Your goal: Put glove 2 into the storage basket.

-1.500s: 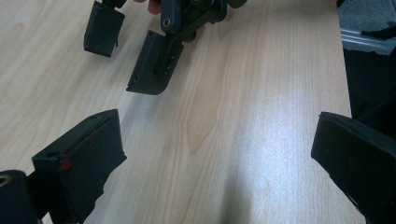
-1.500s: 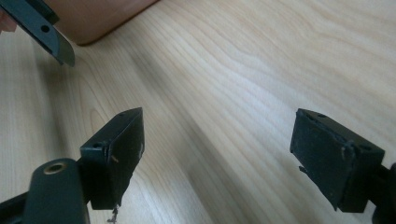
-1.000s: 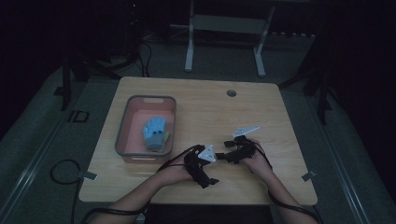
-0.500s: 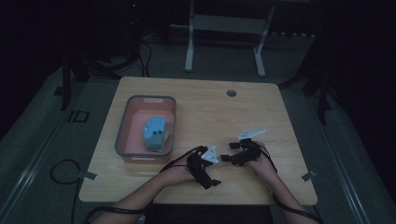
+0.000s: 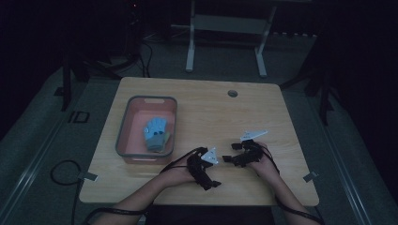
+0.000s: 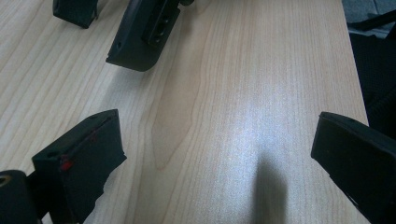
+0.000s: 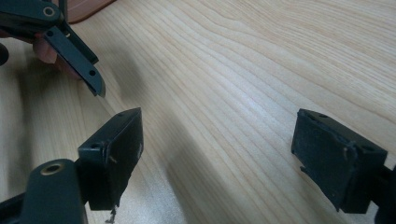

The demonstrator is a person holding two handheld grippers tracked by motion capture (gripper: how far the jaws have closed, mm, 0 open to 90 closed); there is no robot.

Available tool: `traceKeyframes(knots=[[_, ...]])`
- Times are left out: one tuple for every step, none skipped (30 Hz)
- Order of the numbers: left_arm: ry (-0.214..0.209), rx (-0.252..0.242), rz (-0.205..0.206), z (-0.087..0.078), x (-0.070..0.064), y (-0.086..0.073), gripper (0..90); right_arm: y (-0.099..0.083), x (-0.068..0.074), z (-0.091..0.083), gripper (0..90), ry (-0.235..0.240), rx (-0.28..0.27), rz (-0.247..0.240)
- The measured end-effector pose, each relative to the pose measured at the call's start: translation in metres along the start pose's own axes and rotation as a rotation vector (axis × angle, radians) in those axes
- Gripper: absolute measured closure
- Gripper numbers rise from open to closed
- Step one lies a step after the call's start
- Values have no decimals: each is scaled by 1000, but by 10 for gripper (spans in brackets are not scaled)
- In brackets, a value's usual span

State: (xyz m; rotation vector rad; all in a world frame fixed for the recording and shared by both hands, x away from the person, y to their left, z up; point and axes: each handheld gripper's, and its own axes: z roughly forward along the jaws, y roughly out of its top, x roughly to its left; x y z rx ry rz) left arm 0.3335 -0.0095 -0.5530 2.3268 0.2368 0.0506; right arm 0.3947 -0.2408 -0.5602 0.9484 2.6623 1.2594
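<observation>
Dark room, pale wooden bench (image 5: 202, 101), one item logged. We found the glove (image 5: 156, 134) lying in the pink tub (image 5: 126, 123) at the bench's left, fingers pointing away from the person. We recorded the left gripper (image 5: 206, 161) near the front edge, jaws spread wide over bare wood, nothing held. The right gripper (image 5: 231, 158) sat just beside it, jaws likewise parted and empty. The glove lay forward and to the left of both; we judged the left gripper nearer, so the reach would fall to it.
</observation>
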Motion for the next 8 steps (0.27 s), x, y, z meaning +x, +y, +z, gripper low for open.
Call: traceKeyframes(knots=[[2, 1, 0, 0, 0, 0, 26, 0, 0, 0, 168, -2, -2, 0], [3, 0, 0, 0, 0, 0, 26, 0, 0, 0, 168, -2, -5, 0], [6, -2, 1, 0, 0, 0, 26, -1, -1, 0, 168, -2, -6, 0], [9, -2, 2, 1, -1, 0, 26, -1, -1, 0, 168, -3, -7, 1], [8, -2, 3, 1, 0, 0, 26, -1, -1, 0, 168, -3, -8, 1], [7, -2, 2, 1, 0, 0, 26, -1, -1, 0, 168, -4, -9, 0], [7, -4, 2, 1, -1, 0, 26, -1, -1, -1, 168, -4, -10, 0], [6, -6, 1, 1, -1, 0, 26, -2, -1, -1, 168, -4, -10, -1]])
